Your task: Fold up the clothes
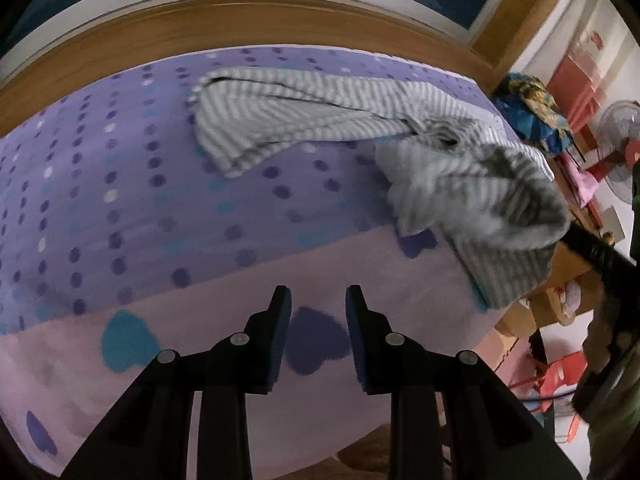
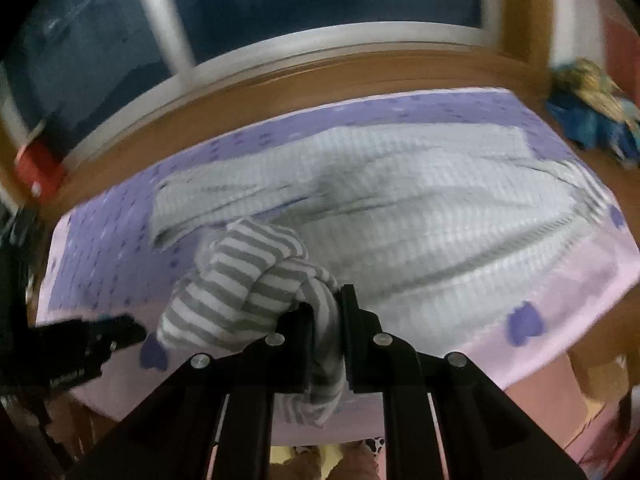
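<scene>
Striped garment (image 2: 256, 280): grey-and-white knit; one bunched end is lifted off the bed, the rest lies spread across the bedspread toward the headboard.
Right gripper (image 2: 325, 320): jaws pressed together on a gathered fold of the striped cloth, which bulges above the pads and hangs below them.
Left gripper (image 1: 318, 320): jaws partly spread with nothing between them, hovering over the pink border of the bedspread (image 1: 120, 184), apart from the cloth.
Handling: looks light, soft and limp; it will likely sag and drape from any single pinch and may slip if only a thin layer is caught.
Where to hold: probably a hem or corner edge, one in each gripper, so the fabric spreads flat.
Surroundings: wooden headboard (image 1: 240, 28) beyond the bed.
</scene>
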{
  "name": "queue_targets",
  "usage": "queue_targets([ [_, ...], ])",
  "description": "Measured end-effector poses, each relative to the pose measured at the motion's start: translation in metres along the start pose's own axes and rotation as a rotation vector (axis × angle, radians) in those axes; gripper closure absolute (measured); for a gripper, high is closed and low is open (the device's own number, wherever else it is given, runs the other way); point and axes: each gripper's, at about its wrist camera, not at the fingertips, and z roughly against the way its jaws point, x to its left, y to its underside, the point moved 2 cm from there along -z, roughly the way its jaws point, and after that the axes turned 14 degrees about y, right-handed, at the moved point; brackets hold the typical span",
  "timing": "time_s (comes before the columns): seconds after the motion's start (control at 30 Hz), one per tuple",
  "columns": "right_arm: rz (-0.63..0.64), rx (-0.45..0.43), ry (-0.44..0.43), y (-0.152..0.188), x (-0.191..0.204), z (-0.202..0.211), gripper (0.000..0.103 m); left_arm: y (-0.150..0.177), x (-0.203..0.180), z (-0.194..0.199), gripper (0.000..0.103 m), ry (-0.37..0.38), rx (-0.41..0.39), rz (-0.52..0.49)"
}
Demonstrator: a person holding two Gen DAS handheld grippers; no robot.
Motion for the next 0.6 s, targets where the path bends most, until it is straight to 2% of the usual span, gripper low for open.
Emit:
queue_targets([
  [0.13,-0.097,0.051,0.057,-0.006,-0.047,-0.019,0.092,-0.009,-0.021,-0.015,0.076,0.018,0.023,-0.058],
  [0.23,-0.119,0.139,0.080,-0.005,-0.074,-0.044,0.090,-0.016,-0.041,-0.028,0.076,0.035,0.044,-0.126],
  [0.3,-0.140,0.176,0.081,0.000,-0.084,-0.050,0.081,-0.020,-0.055,-0.036,0.076,0.043,0.057,-0.181],
  [0.33,-0.145,0.170,0.074,0.003,-0.087,-0.046,0.077,-0.022,-0.061,-0.040,0.076,0.045,0.061,-0.205],
  [0.4,-0.138,0.146,0.063,0.007,-0.091,-0.036,0.062,-0.026,-0.074,-0.049,0.076,0.047,0.069,-0.249],
  [0.47,-0.109,0.123,0.070,0.009,-0.092,-0.027,0.057,-0.031,-0.082,-0.058,0.076,0.034,0.076,-0.279],
  [0.6,-0.013,0.063,0.111,0.017,-0.087,0.005,0.056,-0.036,-0.089,-0.073,0.076,-0.019,0.090,-0.322],
])
